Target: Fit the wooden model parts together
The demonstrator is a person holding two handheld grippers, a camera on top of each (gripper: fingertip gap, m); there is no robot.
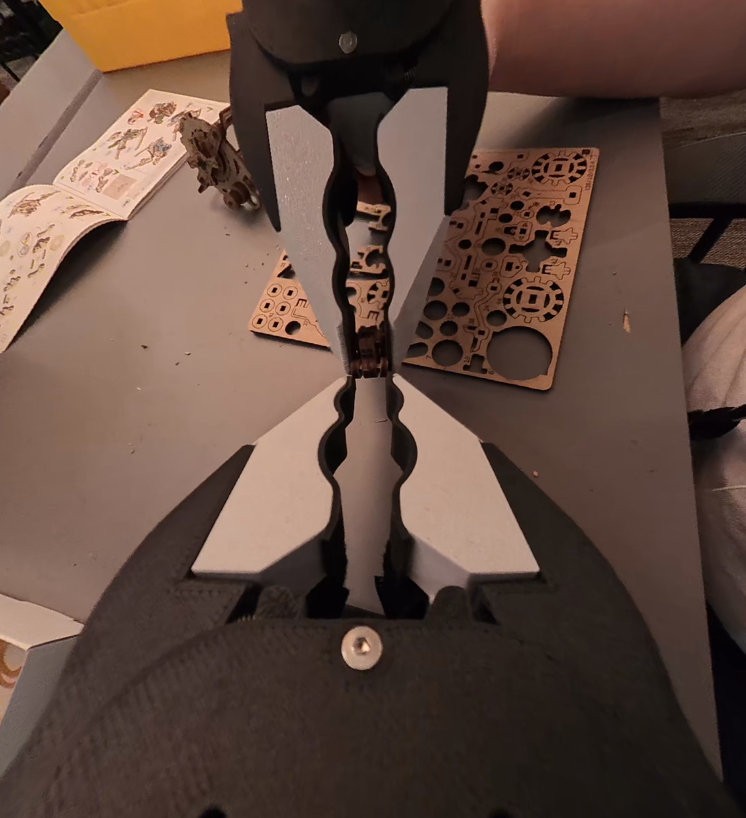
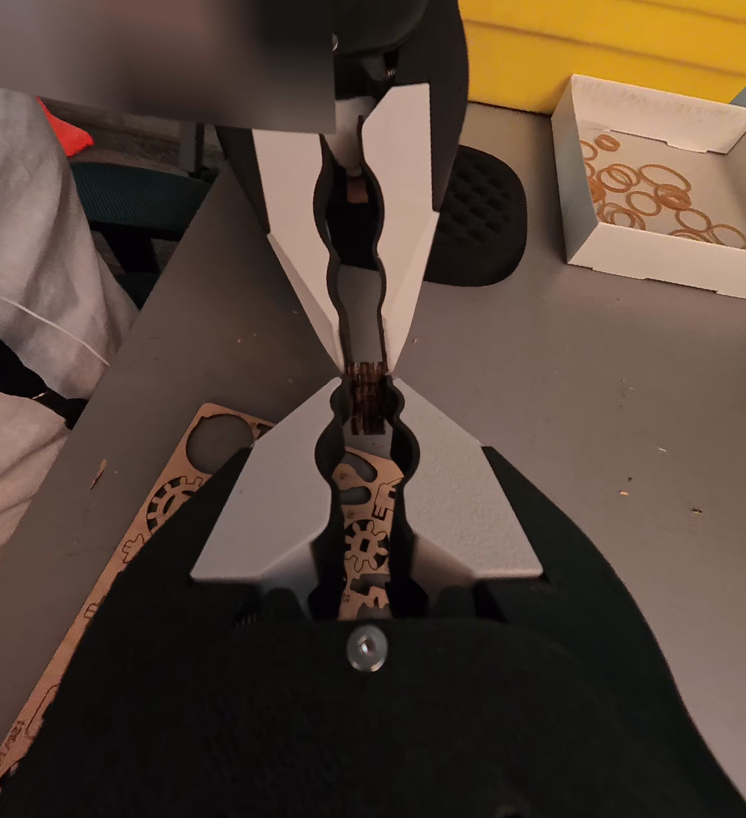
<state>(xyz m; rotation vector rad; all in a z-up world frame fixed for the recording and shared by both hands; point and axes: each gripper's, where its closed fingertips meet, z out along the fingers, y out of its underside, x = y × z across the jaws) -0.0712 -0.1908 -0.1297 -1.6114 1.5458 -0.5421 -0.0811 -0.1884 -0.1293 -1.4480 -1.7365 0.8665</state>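
Note:
A small dark wooden part assembly [image 1: 367, 349] is held above the grey table [image 1: 141, 420] between two grippers that meet tip to tip. My right gripper [image 2: 364, 385] is shut on it; in the right wrist view the part [image 2: 364, 400] sits between its fingertips. My left gripper [image 1: 369, 380] comes from the opposite side, and its nearly closed tips pinch the near end of the same part. In the left wrist view the right gripper [image 1: 369, 360] reaches in from the top. In the right wrist view the left gripper [image 2: 364, 365] does the same.
A laser-cut wooden parts sheet [image 1: 517, 274] lies flat under the grippers, also in the right wrist view [image 2: 150, 500]. An open instruction booklet [image 1: 66, 221] and a partly built wooden model [image 1: 218, 163] are at the far left. A white box of rubber bands [image 2: 654, 190] and a yellow box [image 2: 605, 44] stand farther back.

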